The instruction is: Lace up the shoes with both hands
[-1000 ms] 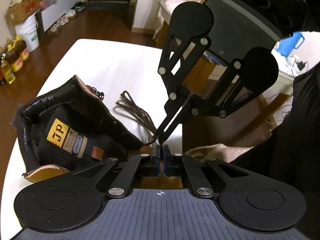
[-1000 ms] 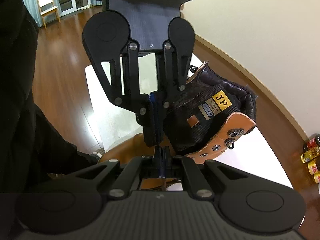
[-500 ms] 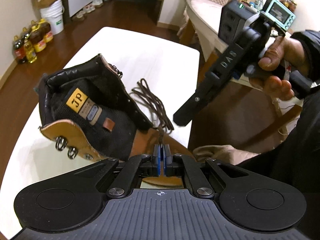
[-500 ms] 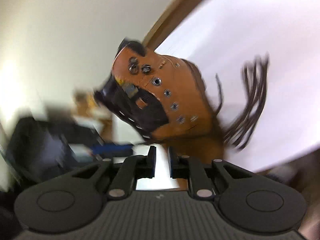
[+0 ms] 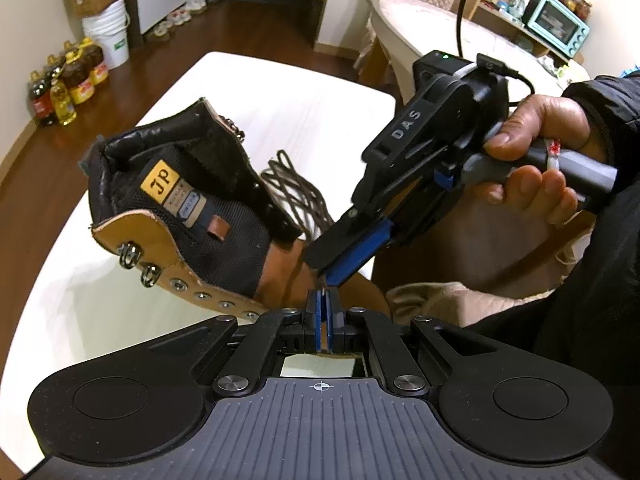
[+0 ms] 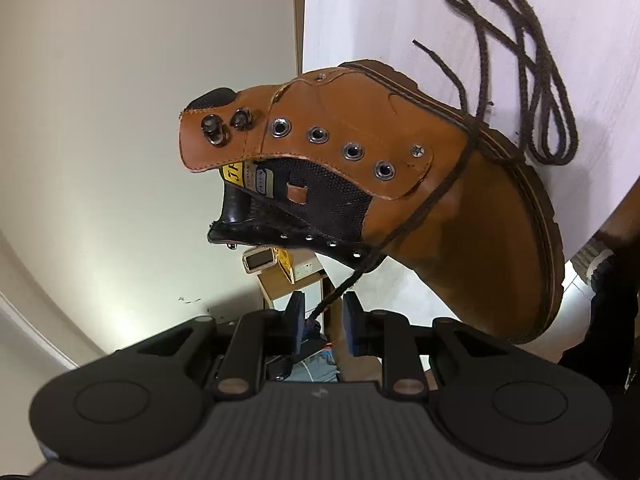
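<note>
- The left gripper sits nearest, jaws pressed together on what looks like the tip of the lace; only a sliver of it shows between the blue pads.
- Just above it the right gripper, held in a hand, points its blue-lined fingers down at the left one. Its jaws are opening. In its own view the lace runs through the gap between the pads, touching neither.
- I'd call this a hand-over step: the left has the lace end and the right has let go to take a fresh hold (a regrip, I'd guess).
- Next, the right needs to close on the lace close to its tip, then steer it to an eyelet; the bottom hole on the tan flap looks like the next candidate, though I cannot tell which holes are already threaded.
- Behind them the boot lies on its side on the white counter, tongue open, most eyelets bare.
- The slack of the lace lies in brown loops on the counter just beyond the boot.
- Against a second ago, the right gripper was clamped shut on the lace directly over the left one; it has since rolled over, dropped lower and spread. The left has barely stirred.
</note>
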